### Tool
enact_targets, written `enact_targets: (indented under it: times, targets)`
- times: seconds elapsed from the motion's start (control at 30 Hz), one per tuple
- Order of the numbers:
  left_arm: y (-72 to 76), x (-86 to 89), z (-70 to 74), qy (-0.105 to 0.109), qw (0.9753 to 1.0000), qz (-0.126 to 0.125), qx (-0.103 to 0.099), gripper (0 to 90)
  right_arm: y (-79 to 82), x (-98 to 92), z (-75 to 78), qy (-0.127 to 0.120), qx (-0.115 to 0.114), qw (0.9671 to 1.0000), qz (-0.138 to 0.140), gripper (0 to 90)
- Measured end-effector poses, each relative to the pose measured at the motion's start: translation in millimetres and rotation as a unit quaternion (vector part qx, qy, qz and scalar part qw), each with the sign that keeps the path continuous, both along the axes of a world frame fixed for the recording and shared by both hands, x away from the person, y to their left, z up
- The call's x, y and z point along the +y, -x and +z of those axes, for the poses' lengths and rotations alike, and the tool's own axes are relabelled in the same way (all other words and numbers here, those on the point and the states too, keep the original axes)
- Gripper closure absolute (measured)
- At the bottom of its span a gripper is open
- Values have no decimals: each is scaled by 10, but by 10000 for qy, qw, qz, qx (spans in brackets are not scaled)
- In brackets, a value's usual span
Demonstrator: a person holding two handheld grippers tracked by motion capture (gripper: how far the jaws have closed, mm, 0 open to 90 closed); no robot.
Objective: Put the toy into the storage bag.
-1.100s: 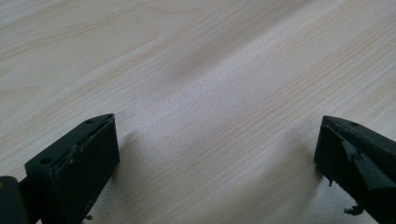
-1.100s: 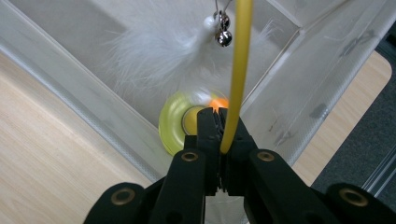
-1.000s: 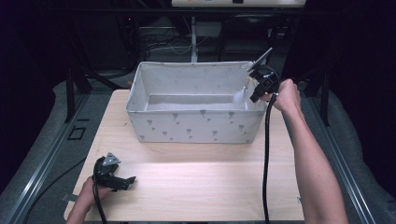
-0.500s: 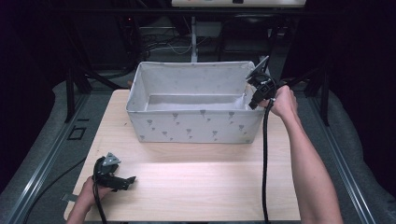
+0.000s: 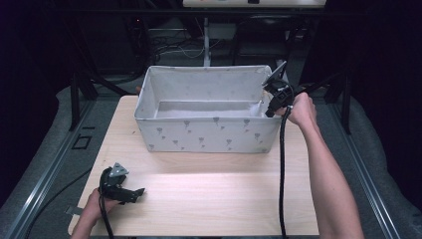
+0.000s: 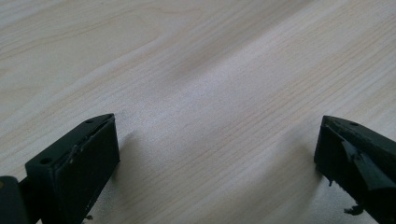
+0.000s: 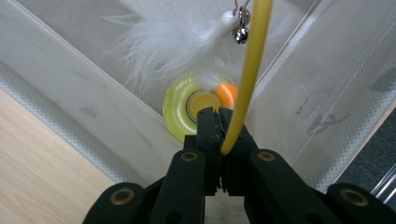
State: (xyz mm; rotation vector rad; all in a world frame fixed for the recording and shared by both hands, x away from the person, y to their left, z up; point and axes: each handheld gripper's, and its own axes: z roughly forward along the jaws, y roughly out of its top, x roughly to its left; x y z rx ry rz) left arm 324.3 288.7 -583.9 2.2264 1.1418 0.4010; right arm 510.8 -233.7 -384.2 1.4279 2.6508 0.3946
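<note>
Here the right gripper (image 7: pixel 215 122) has its jaws pinched on a thin yellow wand (image 7: pixel 250 65) that curves up from between them. A white feather tuft (image 7: pixel 175 39) and small silver bell (image 7: pixel 241 33) hang at its far end, just above a yellow ring toy (image 7: pixel 180 105) inside the grey fabric bin (image 5: pixel 209 134). The left gripper (image 6: pixel 217 154) rests with jaws spread wide over bare wooden table (image 6: pixel 196 70).
</note>
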Motion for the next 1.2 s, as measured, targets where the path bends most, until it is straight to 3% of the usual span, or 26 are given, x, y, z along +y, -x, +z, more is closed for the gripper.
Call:
enact_targets:
  times: [0.3, 0.8, 1.07, 1.2]
  targets:
    - [-1, 0, 0, 2, 10000, -4, 0, 0, 38, -41, 101, -106, -146, 9998, -39, 806]
    - [0, -1, 0, 3, 10000, 2, 2, 0, 264, -100, 630, -484, -769, 9958, -107, 376]
    - [-1, -2, -2, 0, 10000, 5, -7, 0, 490, 35, 828, -400, -912, 9949, 168, 193]
    - [1, -4, -3, 5, 10000, 20, -4, 0, 632, 154, 894, -359, -1005, 9935, 388, 147]
